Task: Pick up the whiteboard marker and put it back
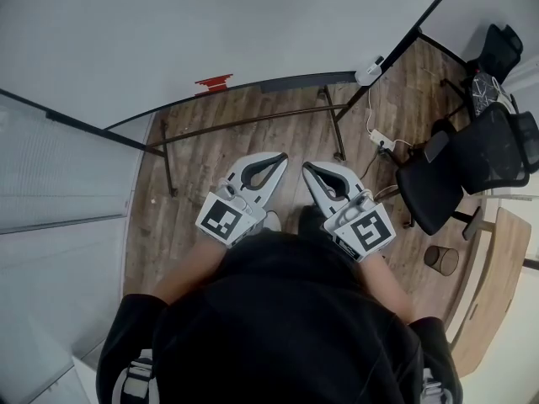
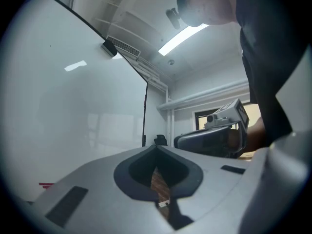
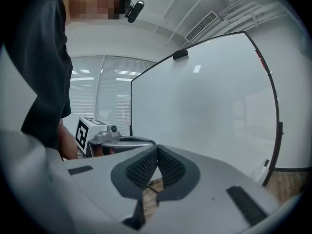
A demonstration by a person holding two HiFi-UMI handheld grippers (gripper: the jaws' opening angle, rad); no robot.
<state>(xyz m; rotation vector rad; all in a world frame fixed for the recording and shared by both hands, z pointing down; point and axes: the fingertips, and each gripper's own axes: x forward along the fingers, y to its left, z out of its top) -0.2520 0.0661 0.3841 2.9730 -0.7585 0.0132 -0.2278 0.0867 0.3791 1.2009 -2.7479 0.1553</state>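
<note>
Two grippers hang near the person's body, left gripper beside right gripper, fingers pressed together, holding nothing. Far ahead, a red thing lies at the whiteboard ledge; whether it is the marker is unclear.

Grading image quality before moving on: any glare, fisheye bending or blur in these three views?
Head view: sharp, evenly lit, heavy fisheye bowing the whiteboard frame. Left gripper view: ceiling light blows out, faint reflections on the whiteboard, dark corners. Right gripper view: whiteboard edge curves, soft sheen, dark corners again.
</note>
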